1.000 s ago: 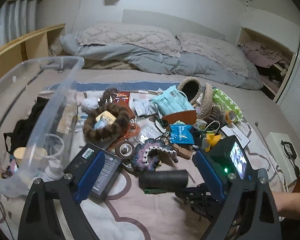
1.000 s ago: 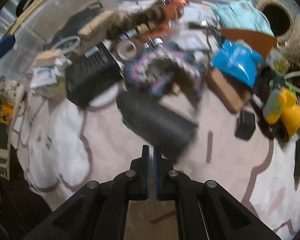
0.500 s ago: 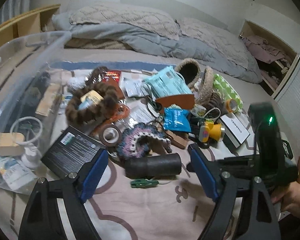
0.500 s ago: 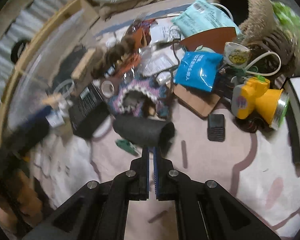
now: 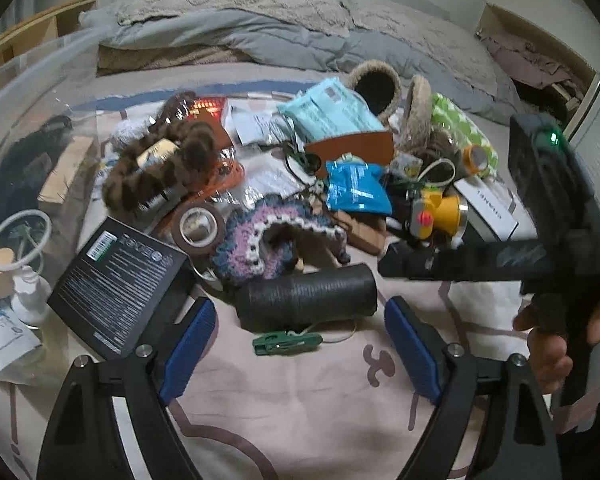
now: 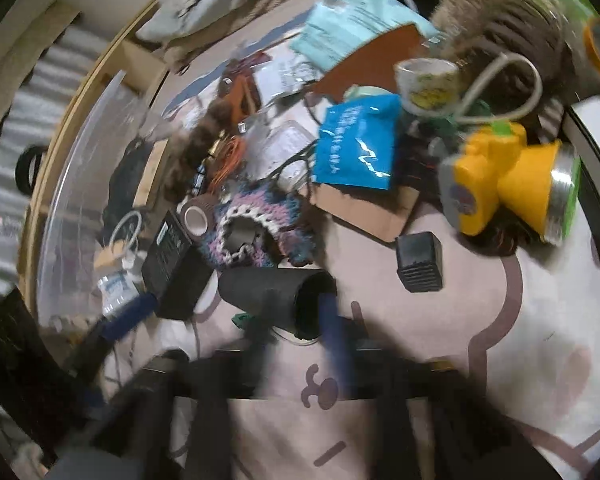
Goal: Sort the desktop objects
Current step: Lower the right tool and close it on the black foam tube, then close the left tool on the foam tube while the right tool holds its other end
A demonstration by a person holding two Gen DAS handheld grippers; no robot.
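Observation:
A black roll (image 5: 306, 298) lies on its side on the pink bedcover, with a green clip (image 5: 286, 342) just in front of it. My left gripper (image 5: 300, 346) hangs low over them, jaws opening wide. The roll sits just beyond its blue pads (image 5: 188, 340), untouched. My right gripper (image 6: 300, 344) is blurred, its jaws opening with nothing pressed between them. The roll's open end (image 6: 312, 312) lies right at its tips. In the left wrist view the right gripper (image 5: 392, 264) comes in from the right, a hand (image 5: 548, 344) on its grip.
A clear plastic bin (image 5: 28, 120) with small items stands at left. Beyond the roll lie a black box (image 5: 116, 280), tape roll (image 5: 198, 228), crochet piece (image 5: 272, 232), blue packet (image 6: 356, 144), yellow headlamp (image 6: 500, 188) and small black block (image 6: 418, 260). Pillows lie at the back.
The right gripper's jaws were shut and now stand apart; it has rolled and shifted right. The left gripper has sunk closer to the black roll.

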